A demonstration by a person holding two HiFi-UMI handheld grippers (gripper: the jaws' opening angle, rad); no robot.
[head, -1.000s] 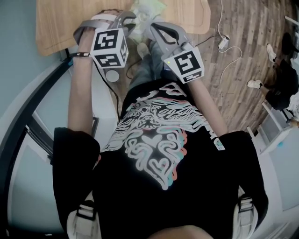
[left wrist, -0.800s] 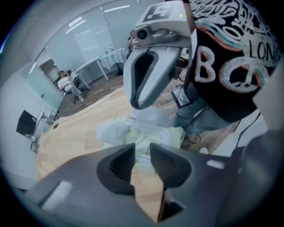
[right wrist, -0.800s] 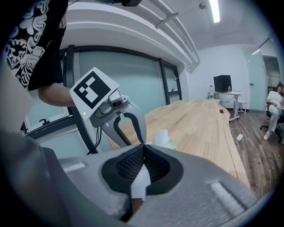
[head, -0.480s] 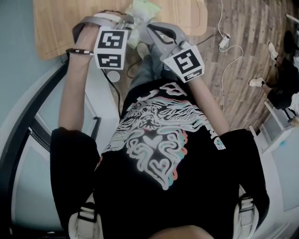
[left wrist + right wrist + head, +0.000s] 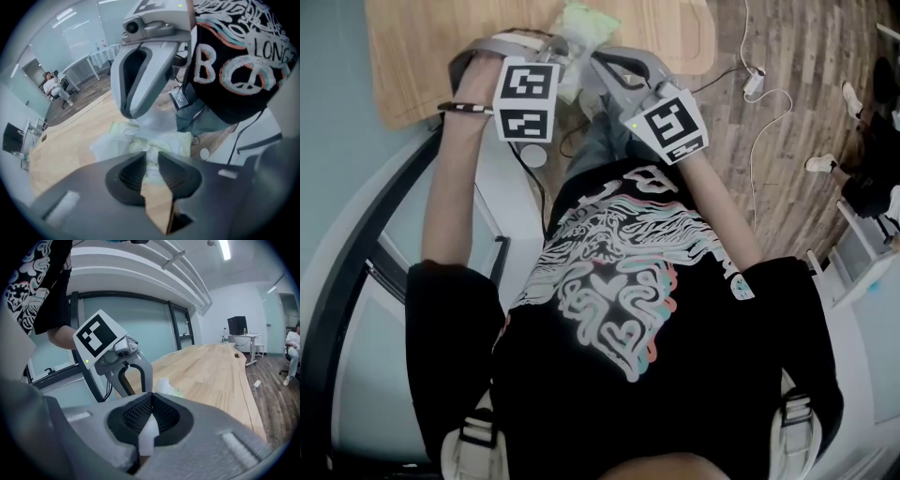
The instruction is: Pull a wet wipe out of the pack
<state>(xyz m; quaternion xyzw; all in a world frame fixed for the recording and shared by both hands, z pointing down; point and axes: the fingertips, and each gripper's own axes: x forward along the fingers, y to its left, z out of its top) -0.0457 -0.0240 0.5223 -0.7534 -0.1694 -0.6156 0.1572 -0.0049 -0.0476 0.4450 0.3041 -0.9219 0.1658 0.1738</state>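
The pale green wet wipe pack (image 5: 589, 22) lies on the wooden table (image 5: 431, 47) near its front edge. My left gripper (image 5: 561, 56) reaches it from the left; in the left gripper view its jaws (image 5: 151, 157) stand nearly together on the pack's crumpled near edge (image 5: 159, 143). My right gripper (image 5: 594, 58) comes in from the right, and in the left gripper view it (image 5: 140, 119) points down onto the pack's top. In the right gripper view a white wet wipe (image 5: 149, 434) is pinched between the shut jaws (image 5: 151, 397), and the pack (image 5: 165, 385) peeks out beyond them.
A white cable and adapter (image 5: 752, 82) lie on the plank floor to the right, with shoes (image 5: 818, 163) further out. A small white disc (image 5: 532, 155) sits below the table edge. The tabletop stretches far past the pack (image 5: 220, 366). A seated person (image 5: 55, 86) is across the room.
Both grippers shifted slightly forward over the table edge toward the pack. The left gripper's marker cube has turned to face the head camera more squarely.
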